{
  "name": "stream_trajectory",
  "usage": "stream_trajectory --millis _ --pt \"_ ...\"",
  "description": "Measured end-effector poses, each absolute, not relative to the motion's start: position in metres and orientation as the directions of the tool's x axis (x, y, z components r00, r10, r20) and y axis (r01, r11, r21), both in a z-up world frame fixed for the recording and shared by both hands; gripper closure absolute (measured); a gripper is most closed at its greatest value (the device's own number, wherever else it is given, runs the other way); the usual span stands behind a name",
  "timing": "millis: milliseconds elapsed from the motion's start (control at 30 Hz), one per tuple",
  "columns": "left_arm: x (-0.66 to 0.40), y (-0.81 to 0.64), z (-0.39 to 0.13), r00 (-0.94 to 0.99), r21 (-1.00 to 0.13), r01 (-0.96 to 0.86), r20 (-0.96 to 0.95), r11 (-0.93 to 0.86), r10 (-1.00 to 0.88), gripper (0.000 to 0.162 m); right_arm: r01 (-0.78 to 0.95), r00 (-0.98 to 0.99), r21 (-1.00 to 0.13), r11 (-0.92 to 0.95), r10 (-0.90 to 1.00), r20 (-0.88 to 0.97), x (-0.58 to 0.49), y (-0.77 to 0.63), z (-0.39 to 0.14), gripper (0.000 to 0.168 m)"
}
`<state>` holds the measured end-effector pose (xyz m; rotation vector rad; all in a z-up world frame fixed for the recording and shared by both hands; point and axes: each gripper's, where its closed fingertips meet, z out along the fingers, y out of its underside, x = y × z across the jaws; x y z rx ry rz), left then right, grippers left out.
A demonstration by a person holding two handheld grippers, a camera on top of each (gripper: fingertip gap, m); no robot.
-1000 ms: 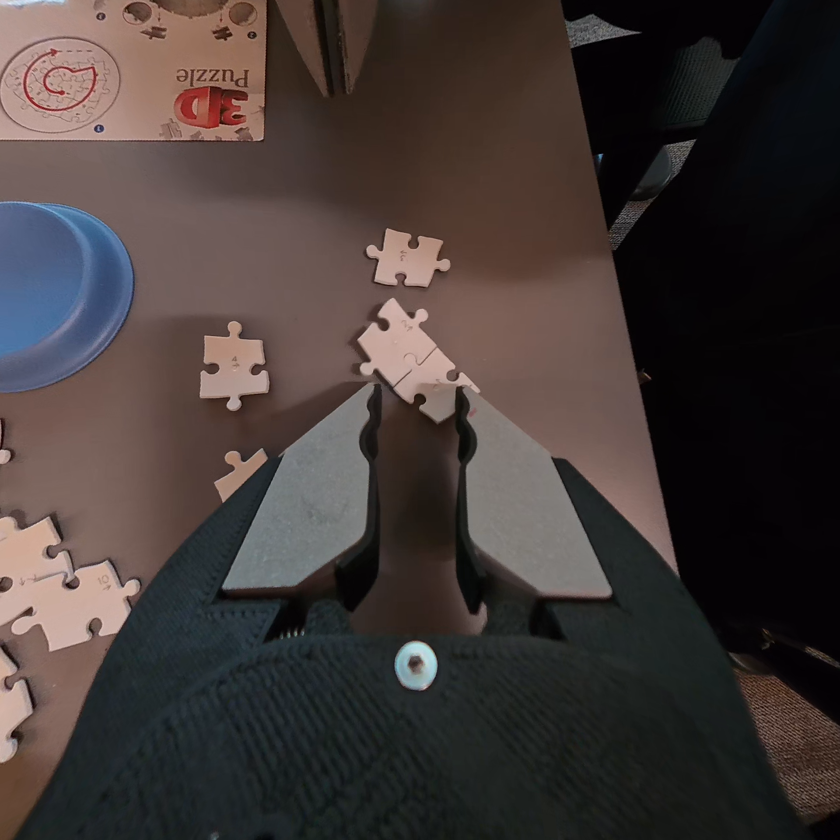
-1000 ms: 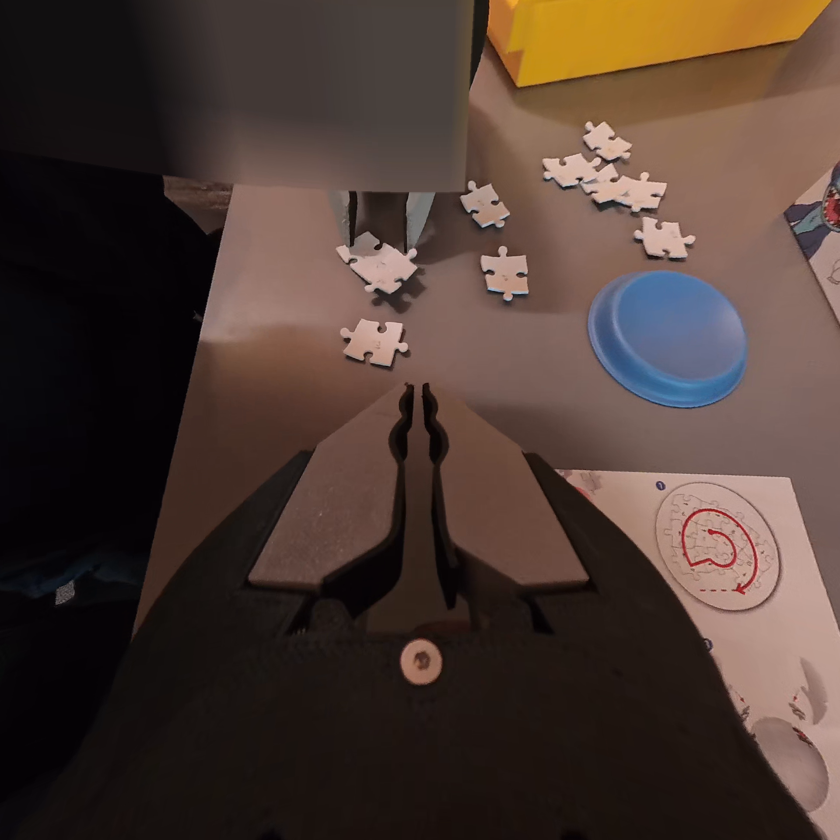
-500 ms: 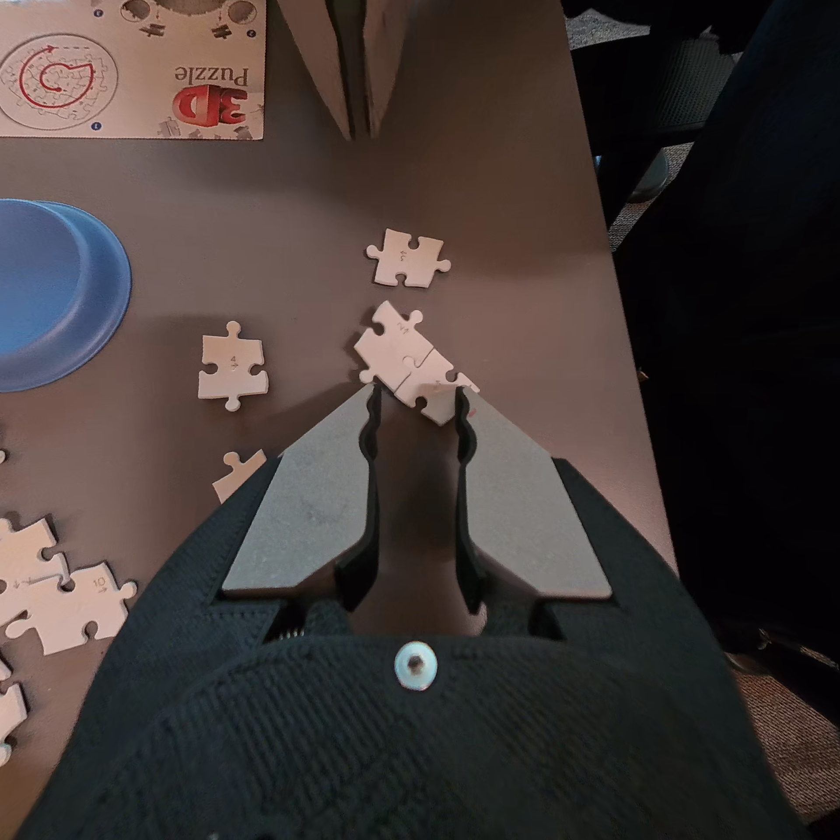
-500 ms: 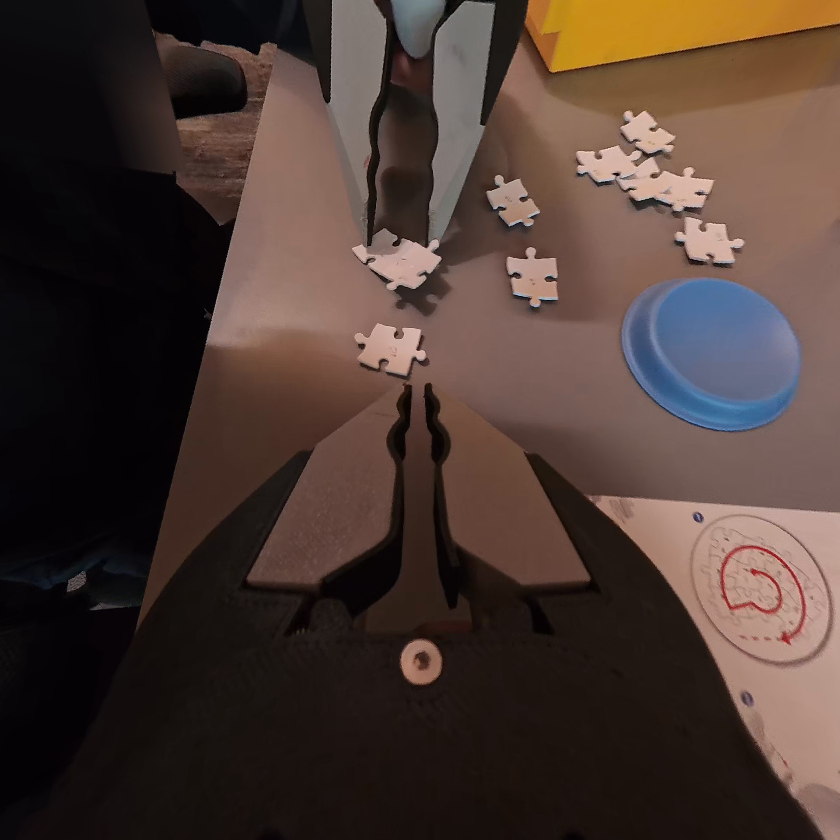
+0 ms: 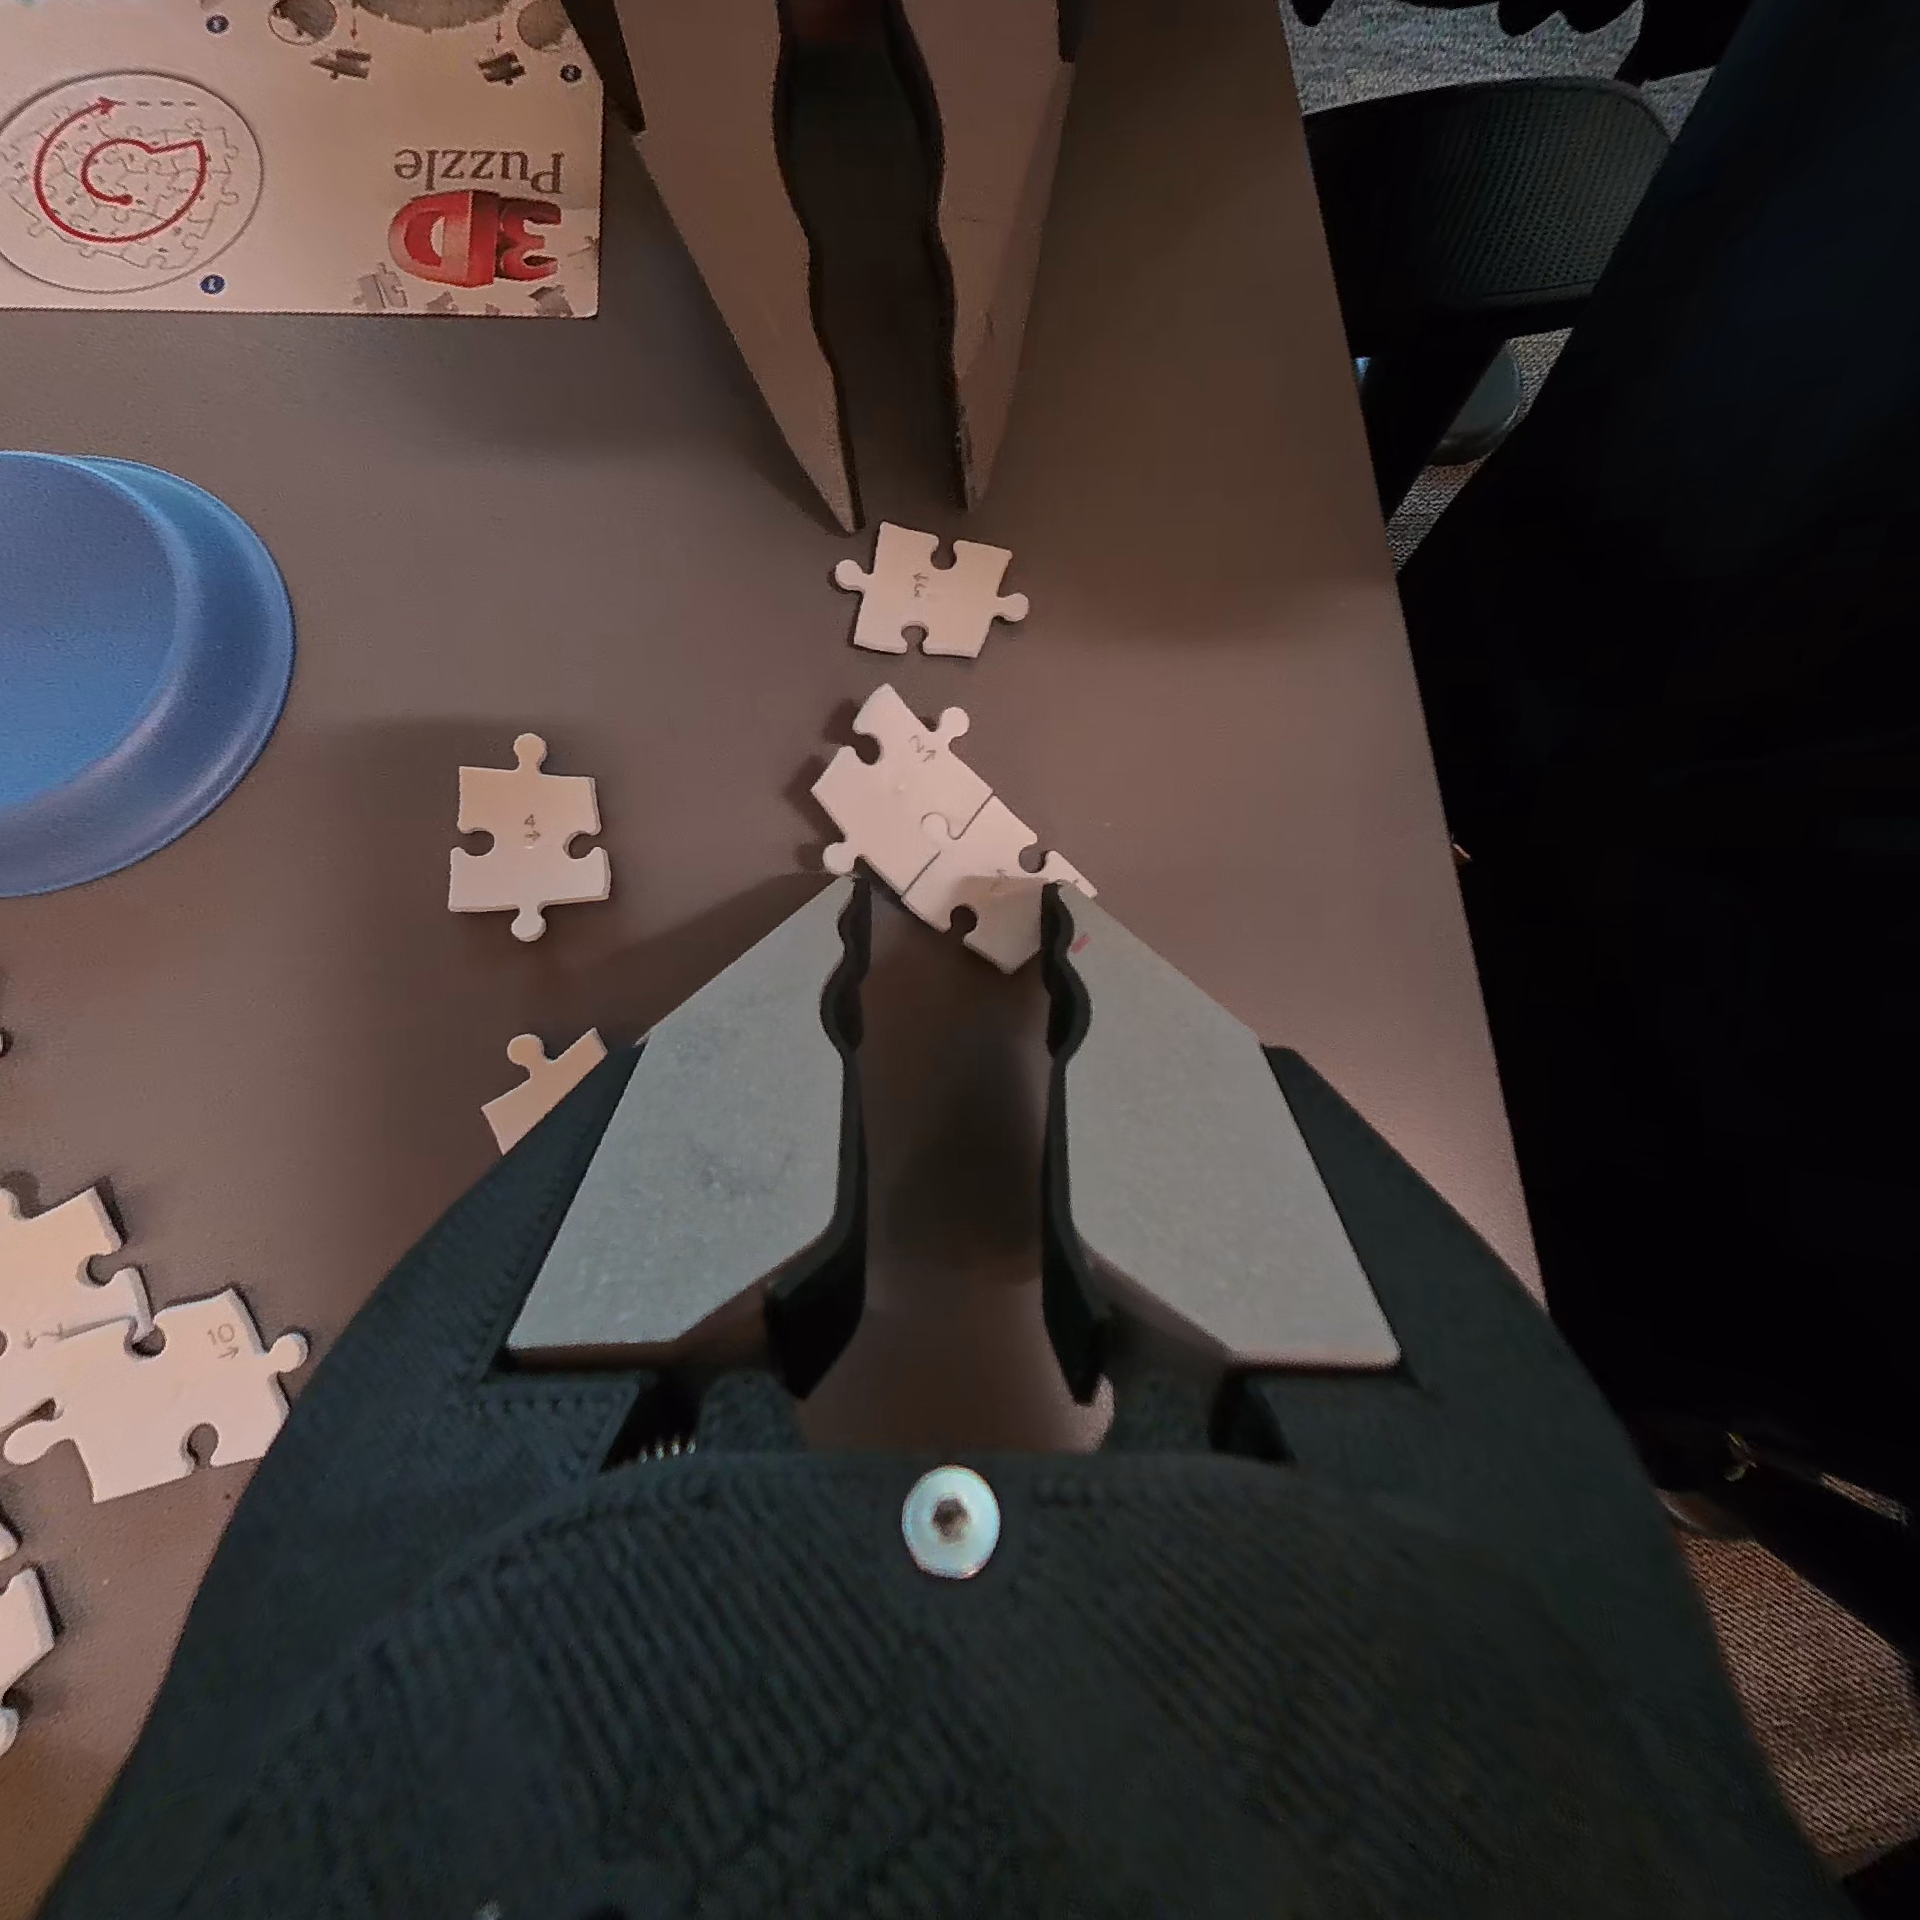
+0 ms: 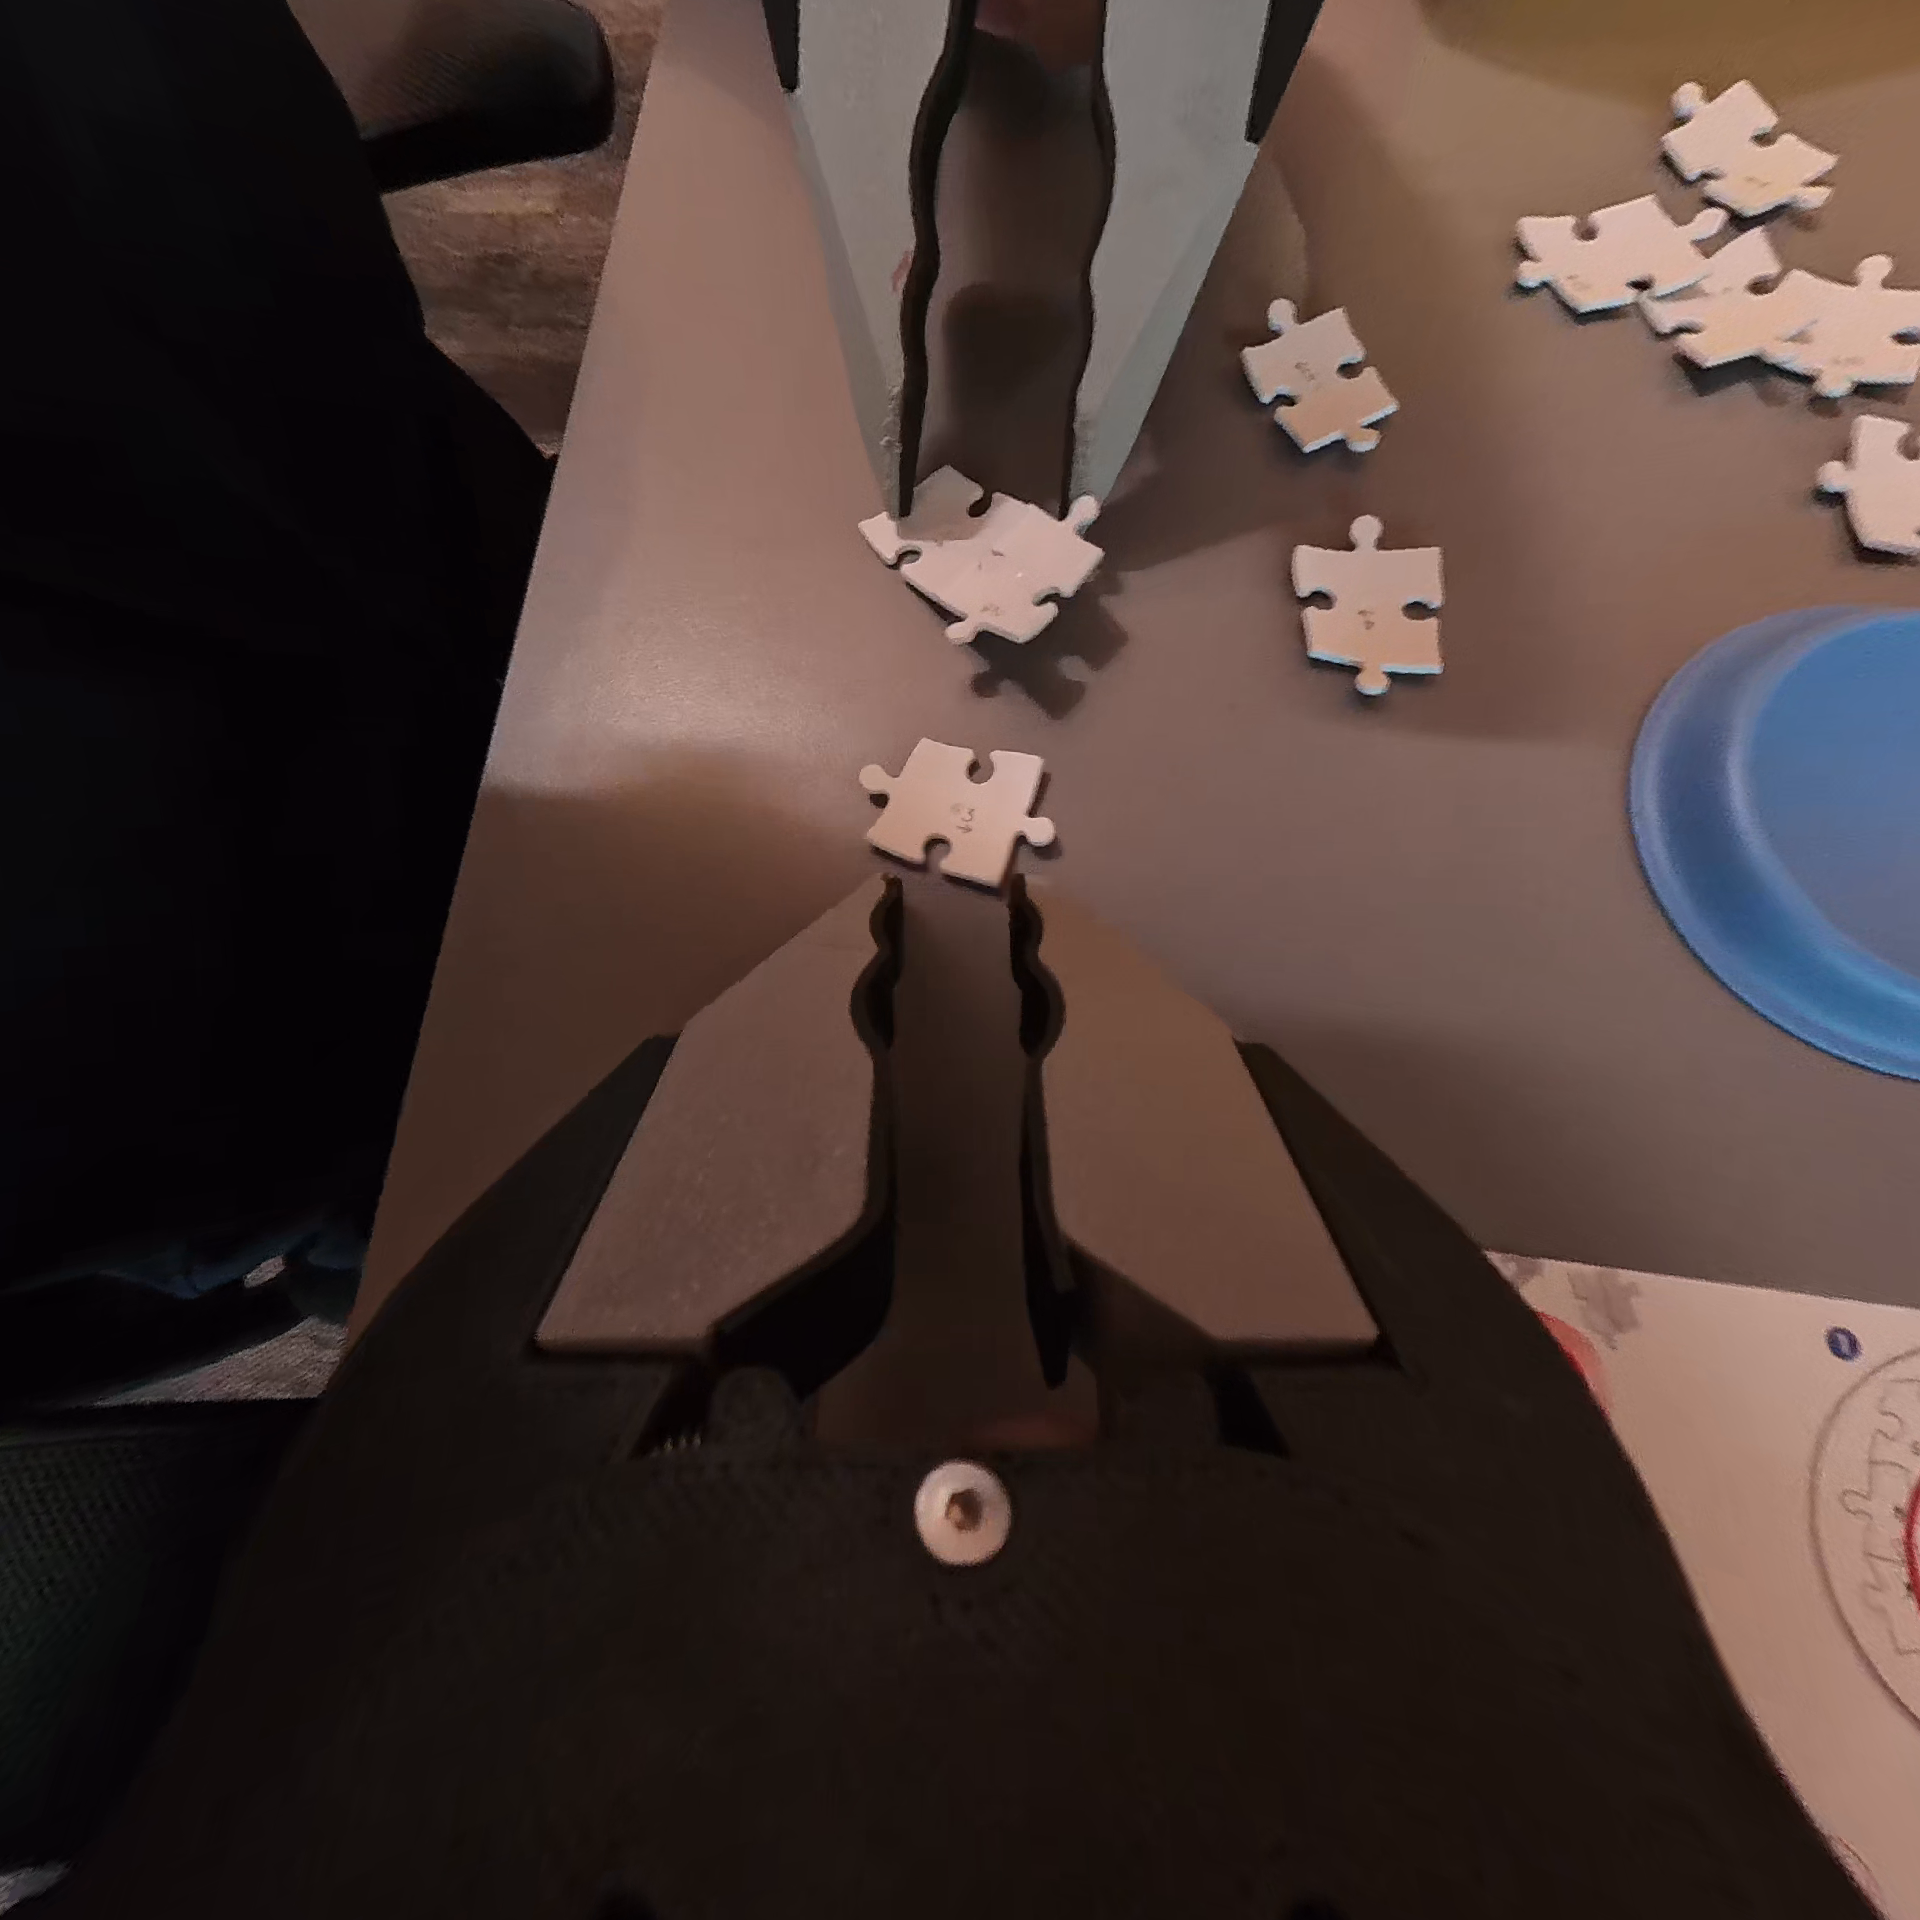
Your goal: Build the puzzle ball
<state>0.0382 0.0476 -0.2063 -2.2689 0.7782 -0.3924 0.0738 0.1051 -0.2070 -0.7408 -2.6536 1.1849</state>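
Note:
My left gripper (image 5: 953, 890) is shut on two joined white puzzle pieces (image 5: 925, 810) by their near end. In the right wrist view the joined pieces (image 6: 997, 571) hang just above the table and cast a shadow under them, with the left gripper (image 6: 987, 504) coming down from the top. A single white piece (image 5: 930, 603) lies flat between the two grippers. My right gripper (image 6: 953, 883) is open and empty, its tips just short of that piece (image 6: 956, 816). It also shows in the left wrist view (image 5: 904, 509).
A blue dish (image 5: 125, 675) (image 6: 1787, 831) and a printed instruction sheet (image 5: 312, 156) (image 6: 1714, 1507) lie on the brown table. Loose pieces (image 5: 530, 836) (image 6: 1366, 603) and a pile of several more (image 6: 1745, 281) lie nearby. The table edge (image 5: 1434, 831) runs close beside the joined pieces. Tip to tip, the grippers are about 8 cm apart.
My right gripper has moved up to the single piece and opened from nearly shut. My left gripper has stayed shut on the joined pieces in about the same place.

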Motion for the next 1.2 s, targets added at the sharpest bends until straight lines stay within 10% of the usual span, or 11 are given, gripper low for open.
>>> stream_trajectory --millis 1200 --pt "0.039 0.047 -0.206 0.773 -0.698 -0.426 0.051 -0.576 -0.633 0.132 0.35 -0.874 -0.731 0.586 0.485 -0.03 0.071 0.102 -0.206 0.16"
